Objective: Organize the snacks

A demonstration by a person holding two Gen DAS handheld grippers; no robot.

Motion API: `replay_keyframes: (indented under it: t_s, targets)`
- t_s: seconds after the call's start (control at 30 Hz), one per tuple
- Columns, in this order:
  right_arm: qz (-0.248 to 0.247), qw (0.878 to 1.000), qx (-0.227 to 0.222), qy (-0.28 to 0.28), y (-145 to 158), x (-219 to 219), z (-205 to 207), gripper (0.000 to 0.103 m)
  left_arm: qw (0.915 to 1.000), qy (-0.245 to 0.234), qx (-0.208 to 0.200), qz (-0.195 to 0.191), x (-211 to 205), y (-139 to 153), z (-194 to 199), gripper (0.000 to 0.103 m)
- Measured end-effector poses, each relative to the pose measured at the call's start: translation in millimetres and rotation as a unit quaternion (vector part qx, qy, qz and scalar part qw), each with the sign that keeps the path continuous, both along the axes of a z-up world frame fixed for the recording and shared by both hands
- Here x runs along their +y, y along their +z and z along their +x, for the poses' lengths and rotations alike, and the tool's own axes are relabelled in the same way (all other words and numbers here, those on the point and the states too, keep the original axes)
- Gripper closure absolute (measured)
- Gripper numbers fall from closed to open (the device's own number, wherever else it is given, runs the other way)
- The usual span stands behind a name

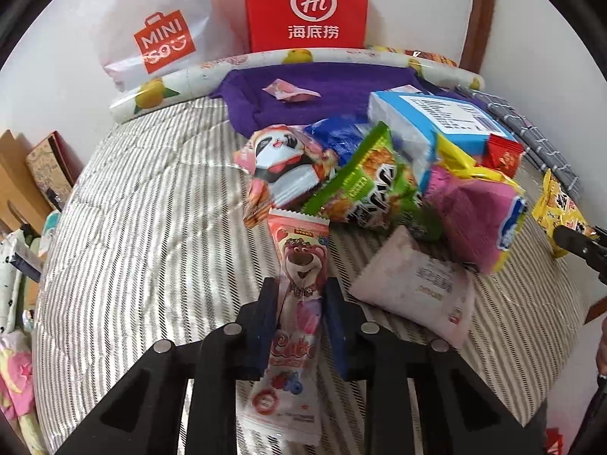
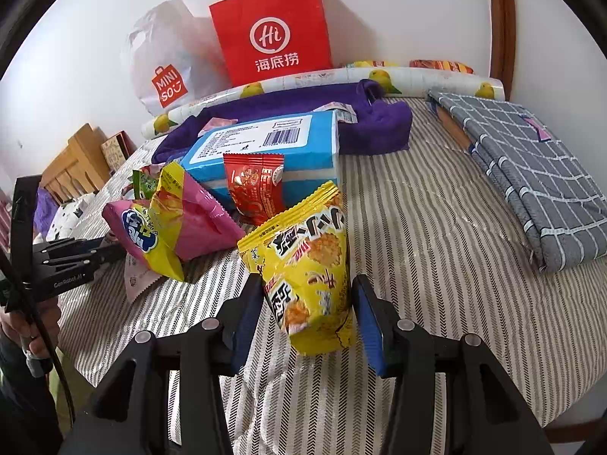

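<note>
Pinching the light, crinkly bear packet (image 1: 299, 265) mid-length, the left tool (image 1: 297, 303) is holding it just before the snack pile (image 1: 379, 174) on the bed (image 1: 151, 208), while the right tool (image 2: 307, 303) is loosely clasping the puffy, crushable yellow bag (image 2: 307, 265) right of the pile.

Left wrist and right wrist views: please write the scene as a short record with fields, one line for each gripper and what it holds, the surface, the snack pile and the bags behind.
surface: striped bedcover
left gripper: shut on pink bear packet
right gripper: shut on yellow snack bag
pile: panda packet, green packet, blue box, red packet, pink bag
behind: red paper bag, white plastic bag, purple cloth
right side: grey checked cloth, folded
</note>
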State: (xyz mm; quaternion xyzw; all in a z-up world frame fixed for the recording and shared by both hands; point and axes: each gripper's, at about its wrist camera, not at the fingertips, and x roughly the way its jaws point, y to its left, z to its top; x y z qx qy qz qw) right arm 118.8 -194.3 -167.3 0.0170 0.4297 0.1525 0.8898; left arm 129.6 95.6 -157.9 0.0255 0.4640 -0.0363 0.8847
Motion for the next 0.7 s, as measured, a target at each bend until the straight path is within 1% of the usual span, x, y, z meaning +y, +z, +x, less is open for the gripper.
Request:
replay_keyframes:
  t_s: [0.17,0.23,0.3,0.37,0.47,0.5,0.6,0.67,0.7]
  targets:
    - [0.003,1.000,0.004,0.002,-3,0,4,0.054,0.9997,-0.007,-0.013,0.020,-6,-2,1,0.080]
    - [0.006,1.000,0.009,0.002,-6,1,7,0.051,0.9998,-0.004,-0.015,0.012,-5,-2,0,0.078]
    - [0.007,1.000,0.010,0.001,-8,2,9,0.046,0.9998,0.004,-0.015,-0.010,3,-3,1,0.077]
    - [0.007,1.000,0.011,0.002,-9,3,10,0.045,0.9996,0.008,-0.017,-0.021,5,-3,1,0.077]
    - [0.008,1.000,0.012,0.005,-12,5,13,0.032,0.9995,0.011,-0.029,-0.008,1,-5,-1,0.077]
    - [0.009,1.000,0.012,0.007,-13,6,14,0.031,0.9995,0.011,-0.031,-0.001,0,-5,-2,0.076]
    - [0.009,1.000,0.015,0.008,-17,9,20,0.031,0.9995,0.011,-0.030,0.001,-1,-4,-1,0.077]
    - [0.004,1.000,0.018,0.004,-20,11,24,0.031,0.9994,0.012,-0.030,-0.005,1,-4,-1,0.078]
    - [0.003,1.000,0.020,0.003,-21,12,24,0.034,0.9994,0.012,-0.031,-0.006,1,-4,-2,0.078]
